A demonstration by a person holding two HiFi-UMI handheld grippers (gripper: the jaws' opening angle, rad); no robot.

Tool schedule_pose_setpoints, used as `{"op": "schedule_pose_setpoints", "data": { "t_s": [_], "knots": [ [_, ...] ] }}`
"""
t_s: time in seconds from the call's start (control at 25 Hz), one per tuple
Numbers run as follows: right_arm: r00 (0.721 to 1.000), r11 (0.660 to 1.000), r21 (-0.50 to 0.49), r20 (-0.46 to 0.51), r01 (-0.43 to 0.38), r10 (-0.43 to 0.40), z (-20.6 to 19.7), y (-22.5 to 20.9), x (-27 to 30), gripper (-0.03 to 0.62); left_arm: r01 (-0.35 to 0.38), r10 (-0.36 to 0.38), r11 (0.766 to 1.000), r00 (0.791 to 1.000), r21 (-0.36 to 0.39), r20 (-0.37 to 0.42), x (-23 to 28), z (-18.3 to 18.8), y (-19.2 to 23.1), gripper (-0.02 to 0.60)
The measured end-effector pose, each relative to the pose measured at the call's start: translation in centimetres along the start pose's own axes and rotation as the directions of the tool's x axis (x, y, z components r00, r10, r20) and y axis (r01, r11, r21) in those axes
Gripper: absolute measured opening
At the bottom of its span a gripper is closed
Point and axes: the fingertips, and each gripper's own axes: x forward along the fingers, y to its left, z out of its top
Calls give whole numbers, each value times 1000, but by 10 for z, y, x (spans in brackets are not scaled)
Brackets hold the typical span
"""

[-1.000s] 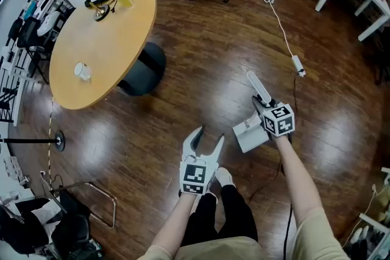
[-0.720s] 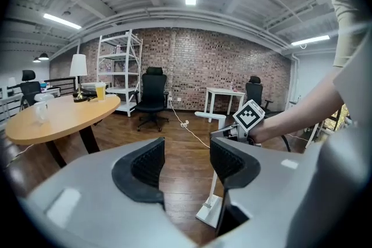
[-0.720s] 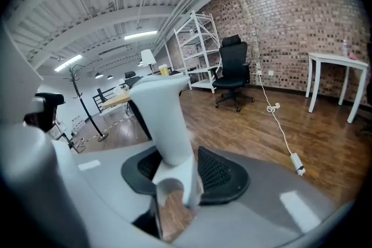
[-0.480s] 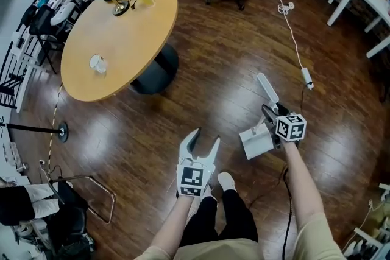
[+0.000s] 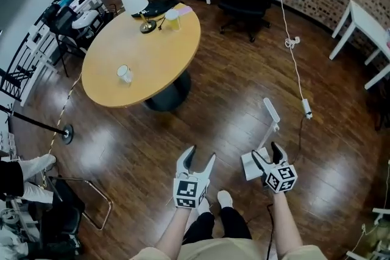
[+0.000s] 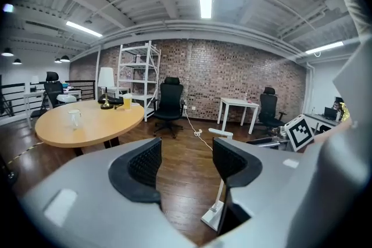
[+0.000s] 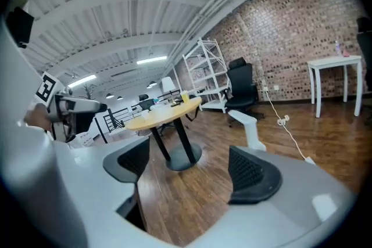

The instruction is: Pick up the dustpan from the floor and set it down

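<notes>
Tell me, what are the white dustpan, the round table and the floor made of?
The dustpan looks like smooth white plastic, moulded with its tall handle. The round table seems to have a wood or wood-look laminate top: even tan, no grain visible, so it's uncertain. The floor looks like dark wood planks with a glossy finish; board lines show and lights reflect off it.

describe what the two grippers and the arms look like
Left gripper and right gripper: pale grey-white shells, black ribbed pads, each carrying a cube of black-and-white square markers. The person wears a beige top, with the forearms uncovered.
</notes>
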Motion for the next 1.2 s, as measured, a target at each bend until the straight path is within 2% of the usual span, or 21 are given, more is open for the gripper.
{"op": "schedule_pose_setpoints", "data": {
  "t_s": [0.16, 0.28, 0.36, 0.48, 0.64, 0.76, 0.96, 1.2],
  "knots": [
    [994, 995, -86, 100, 42, -33, 72, 82, -9, 452, -52, 52, 999, 996, -8, 67, -51, 49, 16, 265],
    [980, 992, -119, 201, 30, -6, 127, 136, -14, 459, -100, 102, 995, 986, -22, 136, -87, 81, 29, 308],
    [967, 984, -181, 252, 2, 45, 161, 177, -15, 459, -143, 149, 989, 971, -41, 188, -113, 100, 45, 319],
    [948, 944, -328, 287, -37, 137, 198, 240, -20, 459, -201, 209, 978, 942, -56, 262, -154, 122, 68, 319],
    [918, 921, -375, 320, -107, 237, 239, 292, -16, 459, -254, 260, 965, 900, -64, 350, -195, 153, 92, 319],
    [894, 913, -384, 349, -136, 280, 258, 314, -16, 459, -287, 286, 956, 878, -55, 384, -223, 169, 103, 319],
    [874, 892, -423, 361, -157, 325, 271, 338, -10, 457, -374, 359, 925, 819, -58, 446, -260, 183, 131, 319],
    [862, 866, -458, 336, -201, 378, 259, 371, 2, 457, -421, 418, 902, 795, -96, 440, -274, 168, 160, 314]
  ]
}}
